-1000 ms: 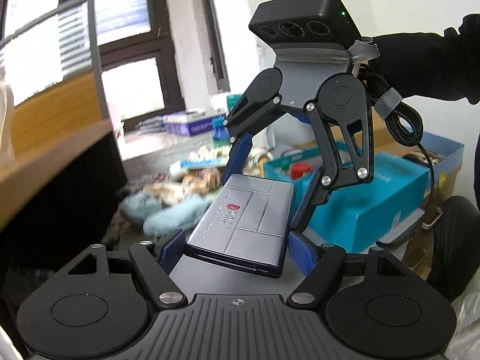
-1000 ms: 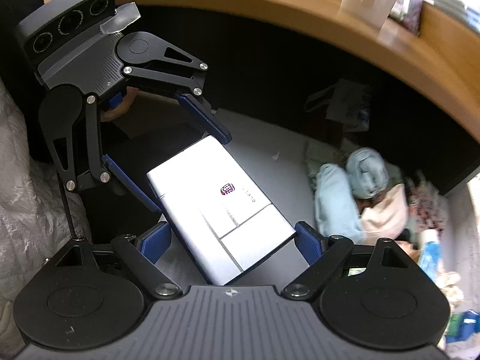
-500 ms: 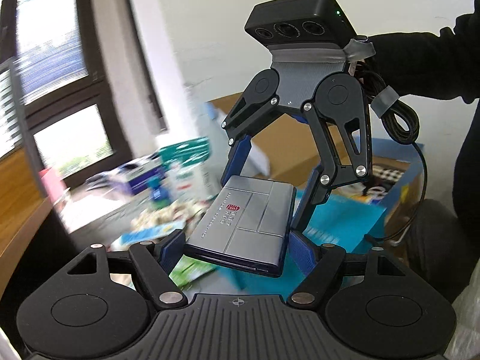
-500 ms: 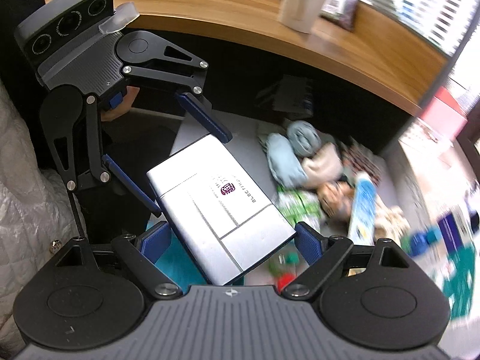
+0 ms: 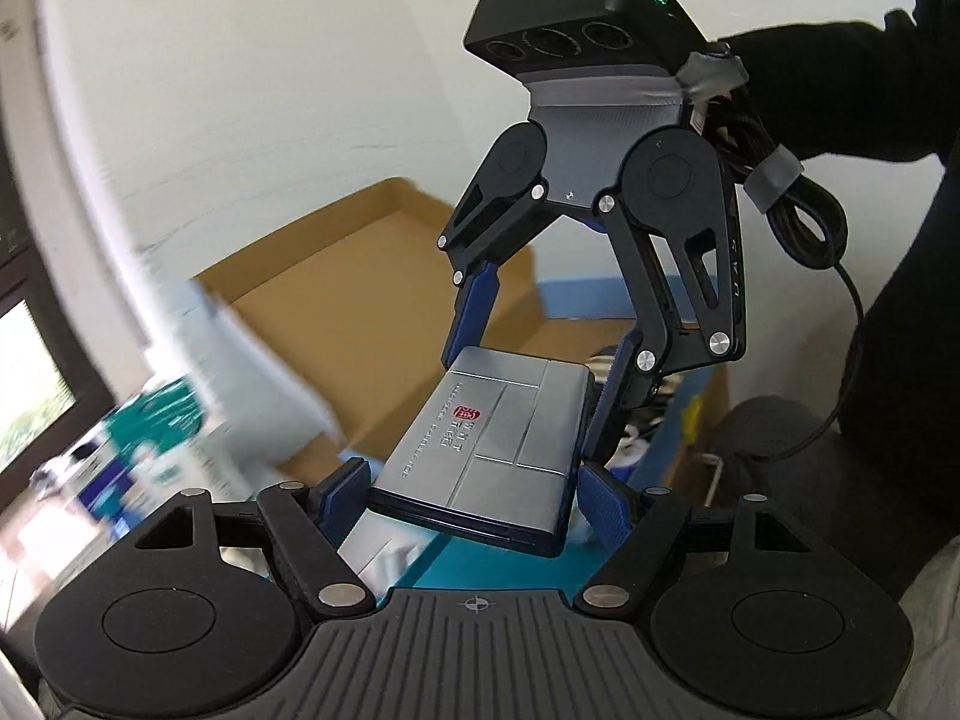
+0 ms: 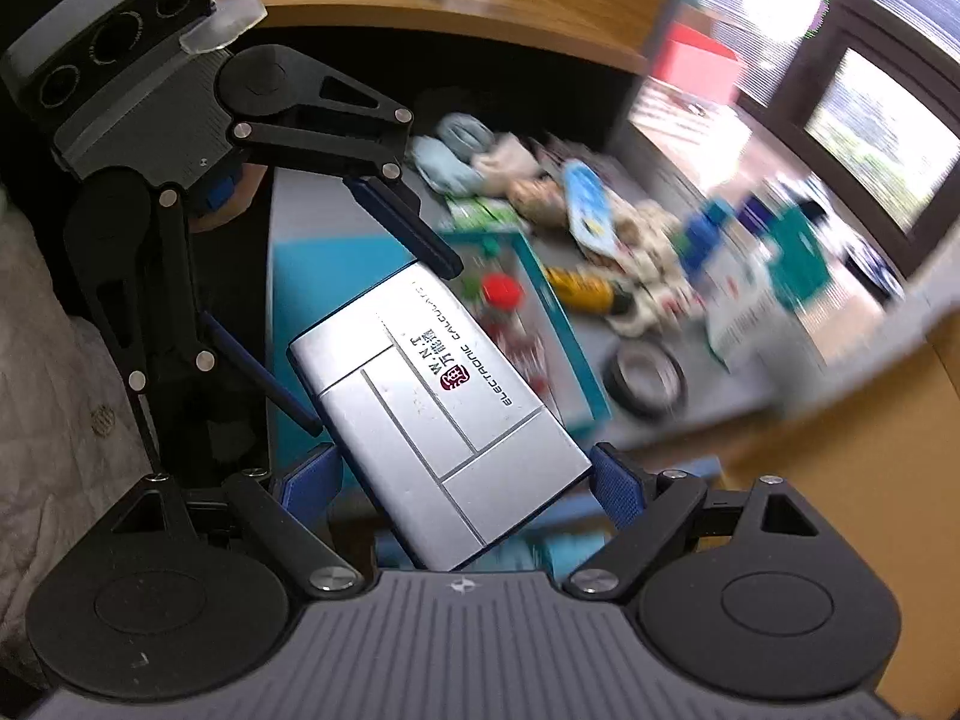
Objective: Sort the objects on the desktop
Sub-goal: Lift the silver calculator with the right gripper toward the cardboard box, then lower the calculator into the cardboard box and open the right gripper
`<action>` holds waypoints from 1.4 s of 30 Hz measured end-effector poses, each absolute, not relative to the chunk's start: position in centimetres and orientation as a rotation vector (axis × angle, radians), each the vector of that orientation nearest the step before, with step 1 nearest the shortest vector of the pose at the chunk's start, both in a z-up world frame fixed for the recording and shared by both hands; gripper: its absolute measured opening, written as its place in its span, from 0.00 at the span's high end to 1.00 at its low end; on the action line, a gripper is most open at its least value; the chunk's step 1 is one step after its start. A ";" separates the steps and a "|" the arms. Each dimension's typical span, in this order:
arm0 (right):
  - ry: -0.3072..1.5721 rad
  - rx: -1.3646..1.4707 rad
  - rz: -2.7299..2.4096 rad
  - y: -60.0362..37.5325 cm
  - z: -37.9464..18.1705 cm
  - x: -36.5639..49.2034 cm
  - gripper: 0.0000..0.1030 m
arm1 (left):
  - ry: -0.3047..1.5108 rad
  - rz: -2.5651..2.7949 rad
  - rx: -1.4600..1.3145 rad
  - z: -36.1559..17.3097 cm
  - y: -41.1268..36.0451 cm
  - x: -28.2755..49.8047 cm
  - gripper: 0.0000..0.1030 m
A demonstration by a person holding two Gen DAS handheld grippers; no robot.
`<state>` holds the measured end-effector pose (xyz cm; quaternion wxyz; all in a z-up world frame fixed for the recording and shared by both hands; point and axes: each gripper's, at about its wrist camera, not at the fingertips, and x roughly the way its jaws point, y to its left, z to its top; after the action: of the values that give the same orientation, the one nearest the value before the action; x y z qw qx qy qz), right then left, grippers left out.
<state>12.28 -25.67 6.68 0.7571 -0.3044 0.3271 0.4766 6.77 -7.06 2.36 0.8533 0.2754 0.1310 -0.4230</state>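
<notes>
You've got the calculator up in the air, held by both claws at once, one on each short end. Your left gripper is clamped on one end: in its own view the blue pads sit at the two near corners of the silver case, lid and red logo facing up. Your right gripper has the other end. From the left view its fingers come down on the far corners, one on each long edge. In the right view the case lies slantwise between the pads, the right pad is against the corner, and the left pad's contact is harder to read. Neither claw stands apart from it or empty.

Everything else, relative to the teal box:
- The calculator hangs above the box and touches nothing below. In the right view its far end overlaps the box's open inside.
- A red-capped thing lies inside the box, just past the calculator's far edge.
- The tape roll lies outside, just beside the box's right wall.
- A blurred heap of soft toys and packets lies beyond the box.
- The cardboard box stands open behind it, against the white wall.

Your black sleeve shows behind the right claw. The background is smeared and its small items are unreadable.
</notes>
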 end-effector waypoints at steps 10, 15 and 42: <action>0.733 -0.542 0.907 -33.6 4.4 9.4 0.11 | 0.317 -1.043 0.704 2.0 -14.0 8.4 0.24; 0.723 -0.464 0.815 -37.3 3.5 8.9 0.11 | 0.292 -1.152 0.784 1.7 -17.6 10.9 0.24; 0.885 -0.123 0.358 -47.9 -5.0 9.8 0.25 | 0.429 -1.385 0.723 -4.4 -30.1 19.1 0.38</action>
<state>9.83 -47.86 -5.01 0.8863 -0.0594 0.4256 0.1724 19.13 -30.09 -4.43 0.6893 0.3233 0.1918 -0.6193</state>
